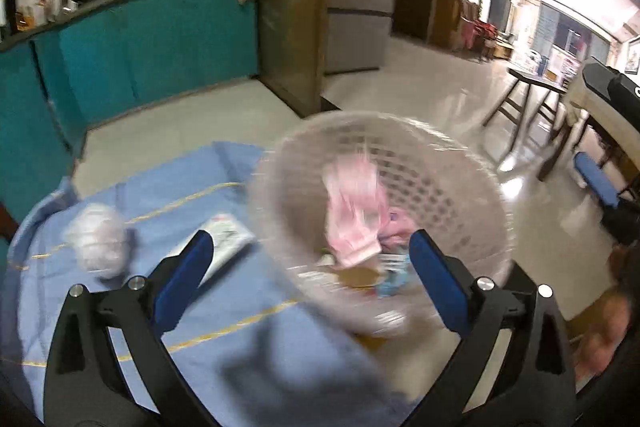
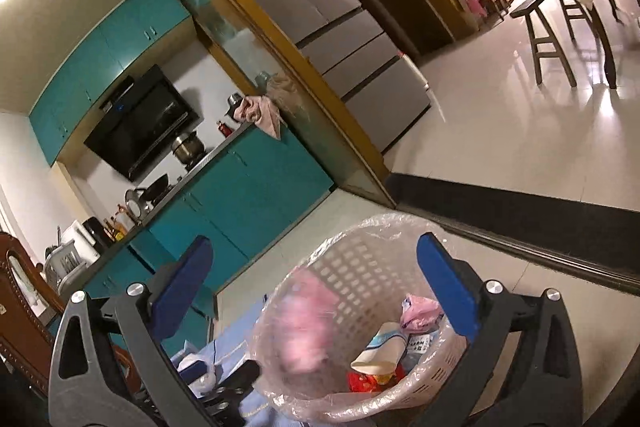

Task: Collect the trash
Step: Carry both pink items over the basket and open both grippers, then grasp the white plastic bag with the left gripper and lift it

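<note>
Teal cabinets (image 2: 248,195), glossy tiled floor (image 2: 500,131), grey fridge (image 2: 340,39).

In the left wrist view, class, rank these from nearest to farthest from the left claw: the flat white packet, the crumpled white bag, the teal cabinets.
1. Flat white packet, beside the left claw's left finger.
2. Crumpled white bag, farther left on the blue cloth.
3. Teal cabinets, across the floor behind.

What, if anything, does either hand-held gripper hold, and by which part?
Nothing: the left hand-held gripper and right hand-held gripper are both open above the basket.

Home kitchen: teal cabinets (image 2: 240,195), range hood (image 2: 144,123), fridge (image 2: 320,15).
</note>
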`<state>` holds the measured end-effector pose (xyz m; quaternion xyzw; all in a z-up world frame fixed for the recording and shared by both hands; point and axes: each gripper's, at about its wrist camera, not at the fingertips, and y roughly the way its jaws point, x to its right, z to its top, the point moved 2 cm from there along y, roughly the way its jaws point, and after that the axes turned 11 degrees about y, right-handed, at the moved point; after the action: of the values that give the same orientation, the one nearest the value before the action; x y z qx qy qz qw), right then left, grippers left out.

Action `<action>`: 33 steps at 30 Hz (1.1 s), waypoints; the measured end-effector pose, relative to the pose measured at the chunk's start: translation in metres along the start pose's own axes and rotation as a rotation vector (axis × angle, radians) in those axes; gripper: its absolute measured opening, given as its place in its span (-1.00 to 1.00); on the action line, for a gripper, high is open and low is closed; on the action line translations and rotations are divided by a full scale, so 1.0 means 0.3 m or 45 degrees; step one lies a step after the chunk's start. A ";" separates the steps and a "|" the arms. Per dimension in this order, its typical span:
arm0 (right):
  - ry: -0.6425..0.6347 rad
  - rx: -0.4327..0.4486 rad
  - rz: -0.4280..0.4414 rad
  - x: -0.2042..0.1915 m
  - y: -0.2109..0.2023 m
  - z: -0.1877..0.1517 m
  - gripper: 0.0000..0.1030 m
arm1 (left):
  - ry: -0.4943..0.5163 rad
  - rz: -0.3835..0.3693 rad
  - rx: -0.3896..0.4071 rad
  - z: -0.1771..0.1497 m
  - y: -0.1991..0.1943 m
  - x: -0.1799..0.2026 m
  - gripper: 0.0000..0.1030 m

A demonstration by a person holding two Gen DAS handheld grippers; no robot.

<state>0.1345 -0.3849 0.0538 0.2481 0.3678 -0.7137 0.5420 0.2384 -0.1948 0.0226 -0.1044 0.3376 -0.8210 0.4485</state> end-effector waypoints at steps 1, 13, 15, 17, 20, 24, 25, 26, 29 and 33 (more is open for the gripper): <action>-0.004 -0.017 0.008 -0.005 0.006 -0.004 0.93 | -0.007 0.050 0.006 -0.024 -0.016 -0.050 0.90; -0.267 -0.540 0.068 -0.217 0.139 -0.287 0.93 | -0.161 0.231 -0.167 -0.145 0.136 -0.522 0.93; -0.267 -0.665 0.070 -0.241 0.159 -0.353 0.93 | -0.158 0.202 -0.197 -0.154 0.188 -0.546 0.78; -0.257 -0.759 0.066 -0.262 0.171 -0.422 0.93 | -0.212 0.158 -0.258 -0.183 0.239 -0.579 0.09; -0.274 -0.802 0.040 -0.286 0.187 -0.491 0.93 | -0.373 0.183 -0.227 -0.235 0.176 -0.641 -0.44; -0.228 -0.833 -0.033 -0.297 0.224 -0.576 0.93 | -0.472 0.237 0.016 -0.255 -0.084 -0.668 -0.49; -0.220 -0.824 -0.069 -0.309 0.241 -0.600 0.93 | -0.486 0.268 0.111 -0.265 -0.189 -0.659 -0.49; -0.228 -0.815 -0.098 -0.325 0.254 -0.623 0.93 | -0.495 0.291 0.158 -0.276 -0.246 -0.650 -0.49; -0.257 -0.770 -0.195 -0.371 0.309 -0.682 0.93 | -0.554 0.324 0.284 -0.326 -0.430 -0.630 -0.48; -0.252 -0.745 -0.375 -0.406 0.433 -0.764 0.89 | -0.555 0.324 0.332 -0.390 -0.527 -0.593 -0.43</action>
<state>0.2835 -0.1493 -0.0269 -0.0441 0.5345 -0.6690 0.5146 0.1802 0.0613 0.0606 -0.1768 0.1352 -0.7527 0.6196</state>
